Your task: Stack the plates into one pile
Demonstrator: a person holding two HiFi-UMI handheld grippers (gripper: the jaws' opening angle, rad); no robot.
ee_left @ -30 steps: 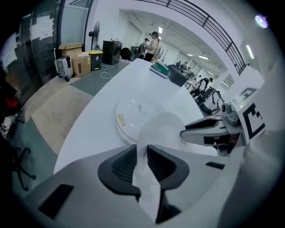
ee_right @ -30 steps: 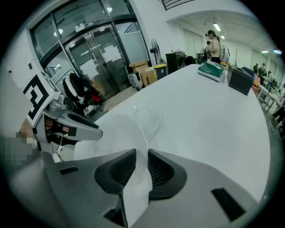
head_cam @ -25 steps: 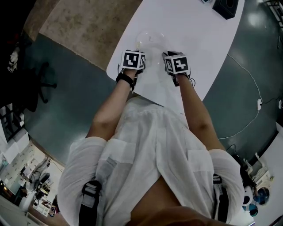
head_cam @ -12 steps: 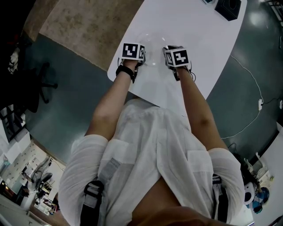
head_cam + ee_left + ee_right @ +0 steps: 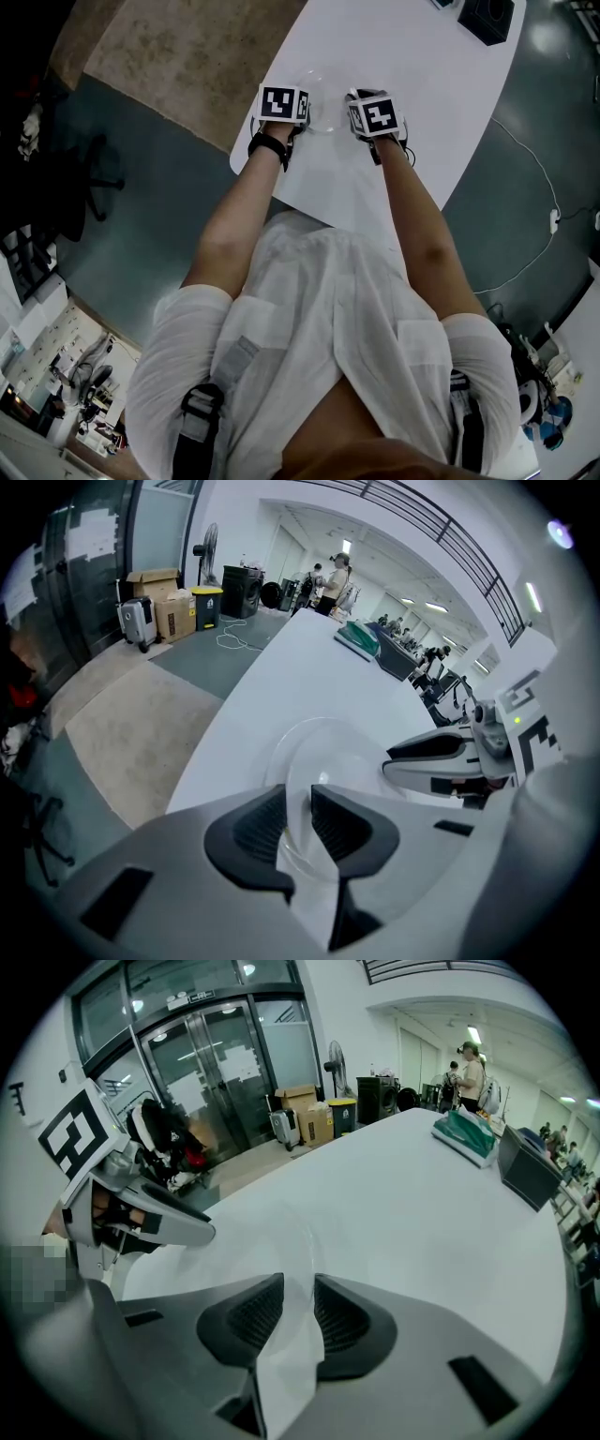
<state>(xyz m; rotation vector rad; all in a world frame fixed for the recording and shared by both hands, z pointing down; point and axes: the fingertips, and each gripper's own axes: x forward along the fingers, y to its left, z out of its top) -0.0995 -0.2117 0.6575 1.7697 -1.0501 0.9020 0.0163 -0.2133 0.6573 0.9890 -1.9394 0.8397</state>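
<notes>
Change: both hands are sitting farther in from the near edge of the desk (image 5: pixel 412 66) than a second ago. They are now flanking the clear plate (image 5: pixel 316 101) rather than trailing behind it.

The right claw (image 5: pixel 298 1309) has just been opening. The plate's rim is standing between its pads, which are looking clear of it.

The left claw (image 5: pixel 298 819) is showing only a narrow gap, and by my reading it is pinching the opposite rim.

Reading: a set-down is probably under way, with the release starting on the right. I am making out one plate only, so I cannot say whether a pile is forming.

Materials: the plate is round, thin, transparent and glossy, with a shallow well. It is lying near the desk's near corner. The desk is smooth, matt white. The claw pads are dark and ribbed.
</notes>
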